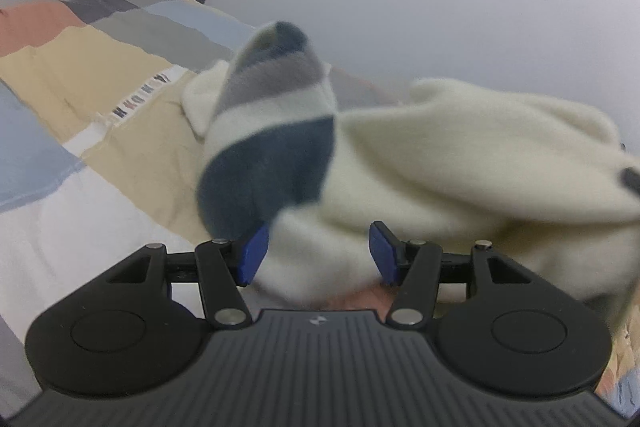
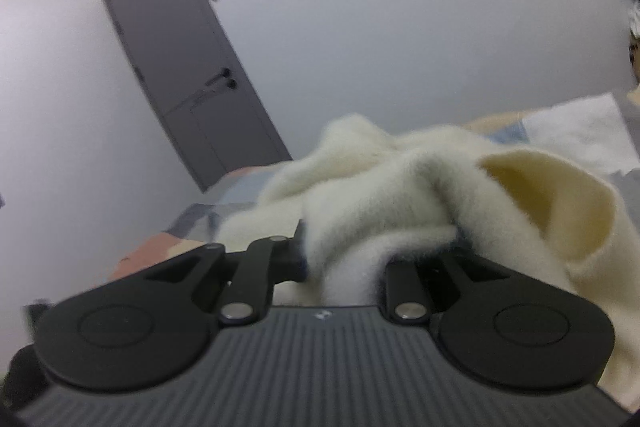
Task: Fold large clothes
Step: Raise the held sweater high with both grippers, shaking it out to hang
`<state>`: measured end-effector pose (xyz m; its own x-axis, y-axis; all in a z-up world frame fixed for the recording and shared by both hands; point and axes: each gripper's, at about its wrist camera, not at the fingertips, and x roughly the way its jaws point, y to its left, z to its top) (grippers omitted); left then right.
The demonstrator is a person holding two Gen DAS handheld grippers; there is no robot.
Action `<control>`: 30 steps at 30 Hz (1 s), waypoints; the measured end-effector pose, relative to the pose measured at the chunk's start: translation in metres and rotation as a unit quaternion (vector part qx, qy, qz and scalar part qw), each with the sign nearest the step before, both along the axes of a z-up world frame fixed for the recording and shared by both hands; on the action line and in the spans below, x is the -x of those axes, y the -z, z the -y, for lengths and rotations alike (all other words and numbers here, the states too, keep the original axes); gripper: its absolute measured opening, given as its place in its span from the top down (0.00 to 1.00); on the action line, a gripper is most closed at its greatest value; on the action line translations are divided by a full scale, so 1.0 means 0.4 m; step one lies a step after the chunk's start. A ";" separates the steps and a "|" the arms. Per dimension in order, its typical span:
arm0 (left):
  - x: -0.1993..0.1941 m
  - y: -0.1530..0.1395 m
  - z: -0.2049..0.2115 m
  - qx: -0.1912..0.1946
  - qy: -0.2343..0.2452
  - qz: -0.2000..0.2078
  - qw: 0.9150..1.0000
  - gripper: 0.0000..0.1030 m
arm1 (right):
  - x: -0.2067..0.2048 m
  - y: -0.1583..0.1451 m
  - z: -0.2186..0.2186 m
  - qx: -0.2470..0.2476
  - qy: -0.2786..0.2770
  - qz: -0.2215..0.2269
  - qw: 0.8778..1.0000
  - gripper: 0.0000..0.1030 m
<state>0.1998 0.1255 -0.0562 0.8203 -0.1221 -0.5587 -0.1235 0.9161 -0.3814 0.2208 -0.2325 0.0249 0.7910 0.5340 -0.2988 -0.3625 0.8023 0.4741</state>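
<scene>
A fluffy cream-white knitted sweater (image 1: 460, 147) with a sleeve banded in navy, grey and cream lies bunched on a bed, lifted at two places by a pair of black hand-held grippers. In the left wrist view, the left gripper (image 1: 320, 253) has its blue-padded fingers (image 1: 254, 255) set about halfway apart, with a thick roll of the soft wool filling the gap between them; the left pad touches the navy band of the sleeve, while the right pad stands clear of the cloth on its near face, so whether the wool is truly pinched cannot be told. The striped sleeve (image 1: 272, 131) rises in a blurred, rounded hump above the gripper, and the cream body spreads away to the right in broad, soft folds.

In the right wrist view, the right gripper (image 2: 342, 259) has its jaws drawn narrow on a fold of the same fuzzy cream knit, which buries both fingertips and drapes over the right linkage. Beyond it the fabric heaps into peaks, and one fold curls open to show a smoother, pale yellow inner face (image 2: 516, 183).

Beneath the garment lies a patchwork bedspread (image 1: 80, 75) of flat woven cotton in blocks of tan, pale blue, grey, salmon and white. Behind it stand a plain pale-grey wall (image 2: 400, 7) and a tall matte grey door (image 2: 188, 79) with a dark lever handle.
</scene>
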 end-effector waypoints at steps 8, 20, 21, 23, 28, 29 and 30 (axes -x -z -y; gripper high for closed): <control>0.029 0.021 0.073 0.011 0.037 -0.015 0.999 0.38 | 0.082 0.036 0.119 0.009 -0.008 -0.013 1.000 0.79; -0.068 0.134 0.078 0.089 0.022 -0.067 0.993 0.37 | 0.020 0.227 0.225 -0.047 0.061 -0.110 0.991 0.72; -0.070 0.138 0.072 0.102 0.018 -0.068 0.992 0.37 | 0.018 0.232 0.226 -0.051 0.069 -0.109 0.990 0.68; -0.074 0.146 0.059 0.132 0.009 -0.069 0.989 0.37 | 0.055 0.219 0.247 -0.061 0.077 -0.109 0.989 0.57; -0.093 0.176 0.022 0.197 -0.015 -0.084 0.977 0.37 | 0.117 0.182 0.259 -0.117 0.048 -0.103 0.987 0.20; -0.092 0.174 0.023 0.201 -0.019 -0.085 0.976 0.38 | 0.118 0.177 0.263 -0.117 0.050 -0.103 0.986 0.20; -0.093 0.175 0.022 0.205 -0.022 -0.085 0.975 0.37 | 0.130 0.178 0.267 -0.119 0.053 -0.107 0.986 0.20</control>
